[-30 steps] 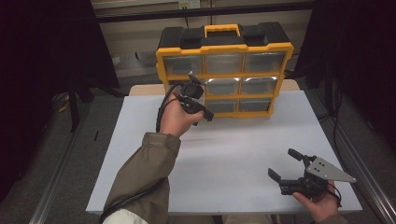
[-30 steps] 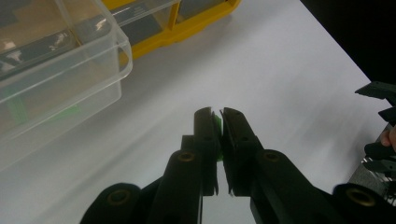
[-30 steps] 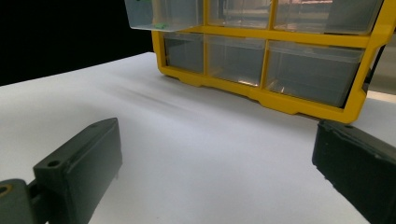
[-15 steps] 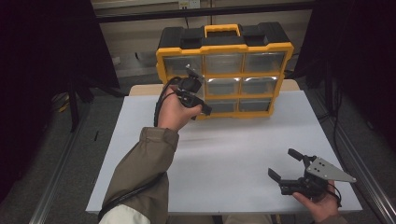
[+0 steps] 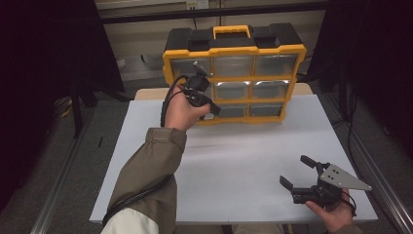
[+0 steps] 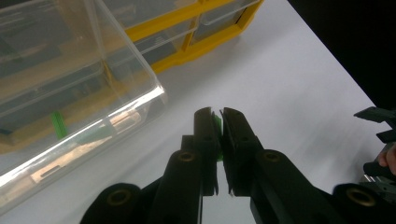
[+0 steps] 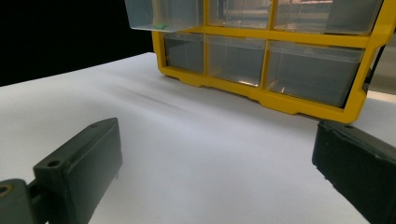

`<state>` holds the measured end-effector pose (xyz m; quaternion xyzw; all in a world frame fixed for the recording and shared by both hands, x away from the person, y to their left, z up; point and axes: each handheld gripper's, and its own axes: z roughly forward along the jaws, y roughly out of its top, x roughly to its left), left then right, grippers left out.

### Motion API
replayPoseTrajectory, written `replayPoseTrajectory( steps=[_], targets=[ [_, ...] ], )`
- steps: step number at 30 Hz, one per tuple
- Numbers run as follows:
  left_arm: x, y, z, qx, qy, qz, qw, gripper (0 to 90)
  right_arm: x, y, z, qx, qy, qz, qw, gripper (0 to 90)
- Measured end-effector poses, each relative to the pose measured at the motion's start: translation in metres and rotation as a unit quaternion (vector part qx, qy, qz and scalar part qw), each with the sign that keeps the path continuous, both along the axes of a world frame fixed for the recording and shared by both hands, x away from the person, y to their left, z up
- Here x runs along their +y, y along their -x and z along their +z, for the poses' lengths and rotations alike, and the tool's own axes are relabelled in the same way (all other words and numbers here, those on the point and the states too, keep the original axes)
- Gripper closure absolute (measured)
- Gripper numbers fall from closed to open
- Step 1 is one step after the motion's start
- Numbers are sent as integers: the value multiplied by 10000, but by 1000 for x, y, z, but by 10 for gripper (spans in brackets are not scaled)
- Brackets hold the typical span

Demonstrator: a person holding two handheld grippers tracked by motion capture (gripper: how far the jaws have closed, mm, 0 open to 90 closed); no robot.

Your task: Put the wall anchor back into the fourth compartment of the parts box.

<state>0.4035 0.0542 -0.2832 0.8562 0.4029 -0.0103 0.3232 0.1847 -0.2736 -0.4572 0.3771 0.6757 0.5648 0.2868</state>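
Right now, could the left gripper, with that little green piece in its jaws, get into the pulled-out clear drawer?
Probably yes. The left gripper, shut on the green piece, is beside the clear drawer, with nothing between them; it would have to clear the drawer's wall.

A white worktop (image 5: 234, 161) stands on a grey floor (image 5: 58, 146), with dark surroundings on both sides. Metal rails (image 5: 370, 161) run along the floor beside the worktop. A pale wall panel (image 5: 141, 44) sits behind it.

Our left hand-held gripper (image 6: 215, 122) pinching a small green piece (image 6: 216, 126), clear drawer (image 6: 70, 93) pulled out beside us, white worktop (image 6: 289, 88) below
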Motion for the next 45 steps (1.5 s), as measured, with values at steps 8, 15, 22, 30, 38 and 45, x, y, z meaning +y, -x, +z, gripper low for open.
replayPoseTrajectory(
  steps=[8, 15, 22, 30, 38, 45],
  targets=[
    [1, -2, 8, -62, 32, 106, 9999, 850, 0, 0, 0, -19, -2, -15, 10000, 15],
    [3, -5, 14, -95, 40, 157, 9998, 850, -1, 0, 0, -33, 5, -6, 10000, 15],
    [6, -6, 20, -124, 30, 259, 9996, 850, 0, 0, 0, -29, 8, -16, 10000, 15],
    [10, -6, 28, -197, 42, 375, 9991, 850, 0, 0, 0, -39, 15, -6, 10000, 15],
    [14, -9, 33, -235, 24, 419, 9988, 850, 0, 0, 0, -26, 9, -5, 10000, 15],
    [18, -13, 32, -255, 46, 555, 9981, 850, 0, 0, 0, -34, 7, 1, 10000, 15]
  ],
)
